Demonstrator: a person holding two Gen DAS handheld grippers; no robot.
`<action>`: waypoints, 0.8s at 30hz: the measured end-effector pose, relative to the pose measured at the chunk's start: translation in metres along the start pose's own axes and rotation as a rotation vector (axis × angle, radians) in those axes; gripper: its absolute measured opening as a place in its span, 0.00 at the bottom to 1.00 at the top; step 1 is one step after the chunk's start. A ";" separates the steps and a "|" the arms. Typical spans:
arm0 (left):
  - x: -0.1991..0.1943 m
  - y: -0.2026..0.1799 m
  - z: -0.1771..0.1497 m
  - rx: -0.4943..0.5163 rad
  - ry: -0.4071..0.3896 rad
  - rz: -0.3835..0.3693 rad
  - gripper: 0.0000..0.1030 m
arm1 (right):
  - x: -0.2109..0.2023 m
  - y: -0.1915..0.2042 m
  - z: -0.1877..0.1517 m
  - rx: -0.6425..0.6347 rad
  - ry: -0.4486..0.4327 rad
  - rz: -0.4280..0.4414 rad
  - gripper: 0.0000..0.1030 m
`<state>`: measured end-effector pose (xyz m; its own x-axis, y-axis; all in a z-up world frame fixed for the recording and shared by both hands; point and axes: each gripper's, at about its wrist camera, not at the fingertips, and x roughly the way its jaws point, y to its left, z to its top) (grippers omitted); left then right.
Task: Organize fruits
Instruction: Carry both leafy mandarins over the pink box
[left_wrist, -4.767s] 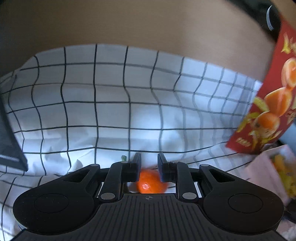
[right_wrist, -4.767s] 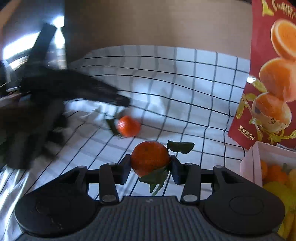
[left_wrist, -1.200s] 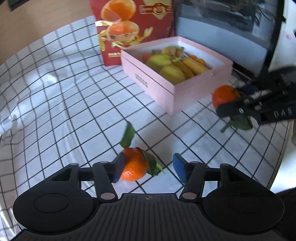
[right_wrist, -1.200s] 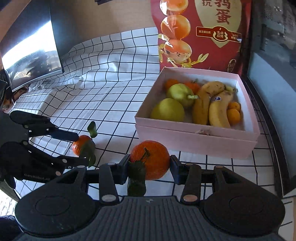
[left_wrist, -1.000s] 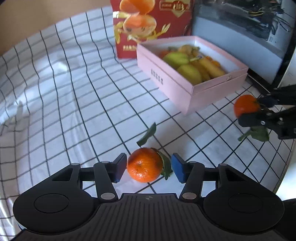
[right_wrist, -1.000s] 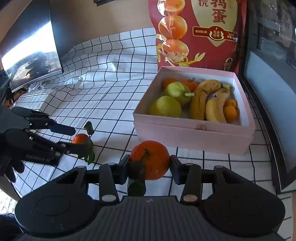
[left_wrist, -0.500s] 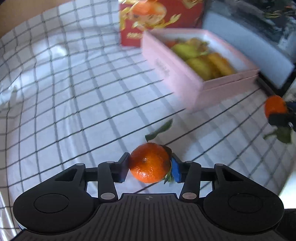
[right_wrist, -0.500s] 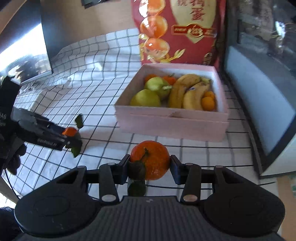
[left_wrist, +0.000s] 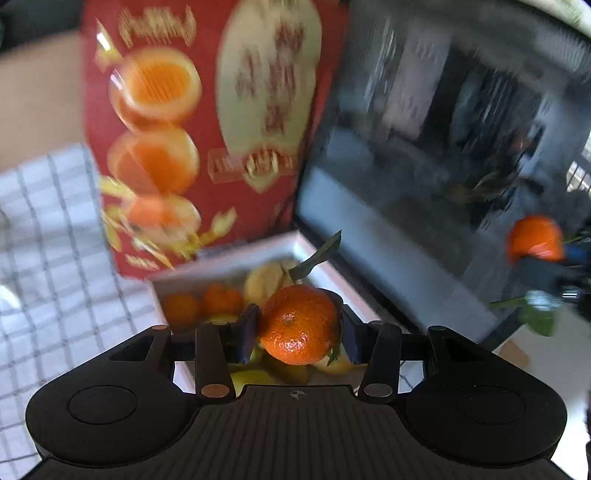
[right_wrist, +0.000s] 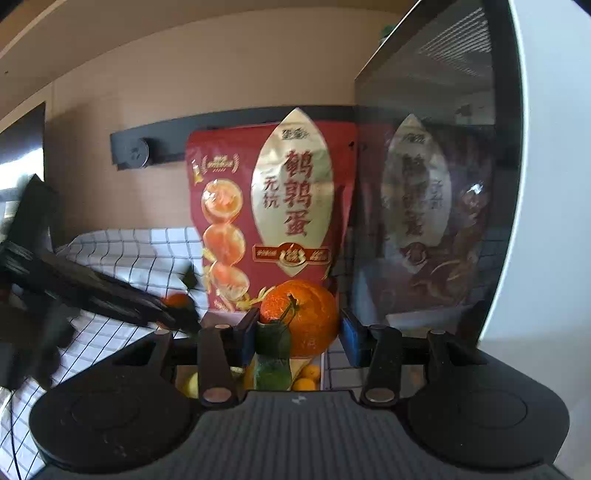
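Glossy orange mandarin (left_wrist: 299, 325), pebbled skin, seemingly one leaf

The red pouch (right_wrist: 271, 218) reads "鹌鹑蛋" in large red characters, "无抗" beside.

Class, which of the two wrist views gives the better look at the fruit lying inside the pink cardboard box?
The left wrist view: though blurred, it looks down into the pink cardboard box and shows oranges and yellow fruit past the held orange mandarin. The right wrist view shows only slivers of fruit low between its fingers, behind its own mandarin.
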<state>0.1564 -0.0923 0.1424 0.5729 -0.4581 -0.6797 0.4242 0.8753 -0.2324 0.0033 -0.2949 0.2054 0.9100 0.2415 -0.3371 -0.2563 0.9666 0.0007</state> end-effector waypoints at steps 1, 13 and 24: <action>0.015 -0.003 -0.001 0.004 0.031 -0.001 0.50 | 0.001 0.000 0.000 0.004 0.003 -0.003 0.43; 0.008 0.022 -0.023 -0.150 0.023 -0.034 0.49 | 0.021 -0.009 -0.035 0.068 0.129 0.003 0.43; -0.043 0.030 -0.111 -0.191 -0.056 0.074 0.49 | 0.105 0.016 -0.040 0.128 0.245 0.124 0.43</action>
<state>0.0670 -0.0288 0.0870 0.6378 -0.3945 -0.6616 0.2418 0.9180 -0.3143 0.0813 -0.2574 0.1325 0.7646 0.3454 -0.5442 -0.3028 0.9378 0.1698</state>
